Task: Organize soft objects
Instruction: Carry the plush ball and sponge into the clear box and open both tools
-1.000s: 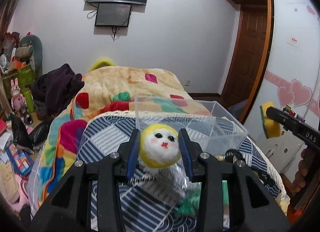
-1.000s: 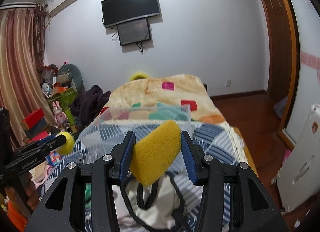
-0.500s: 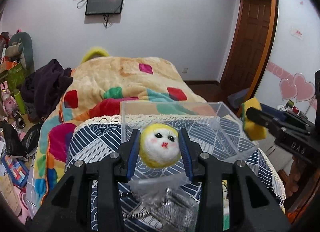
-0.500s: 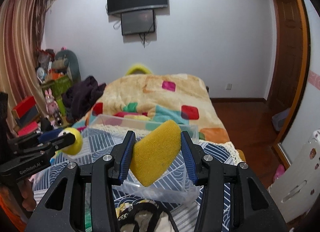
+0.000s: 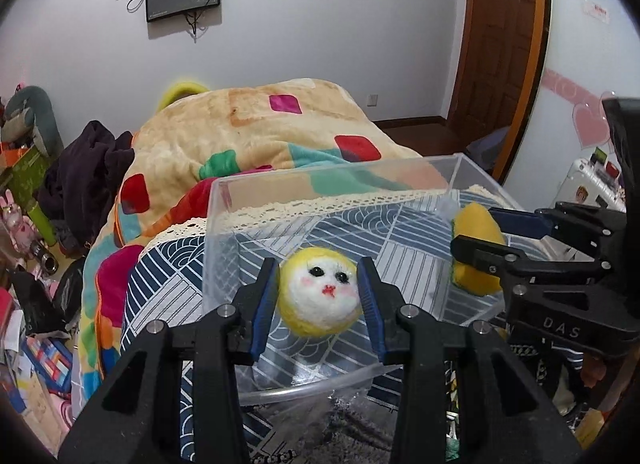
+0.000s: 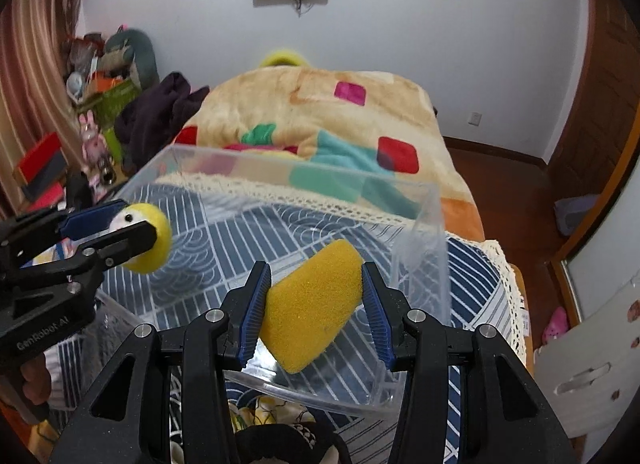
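My left gripper (image 5: 319, 306) is shut on a round yellow-and-white plush ball with a painted face (image 5: 322, 294), held over the near part of a clear plastic box (image 5: 332, 176). My right gripper (image 6: 316, 310) is shut on a yellow sponge (image 6: 314, 304), held over the same box (image 6: 420, 232) near its right side. In the left wrist view the right gripper (image 5: 480, 240) and sponge (image 5: 476, 248) come in from the right. In the right wrist view the left gripper (image 6: 112, 230) and plush ball (image 6: 148, 238) come in from the left.
The box stands on a blue-and-white patterned cloth with a lace edge (image 6: 480, 284). Behind it lies a colourful blanket (image 5: 260, 132). Dark and light fabric items (image 6: 280, 436) lie in front of the box. Clutter and toys (image 5: 28, 200) fill the left floor.
Both grippers moved forward and down over the box, each still holding its object. The box now fills the middle of both views.
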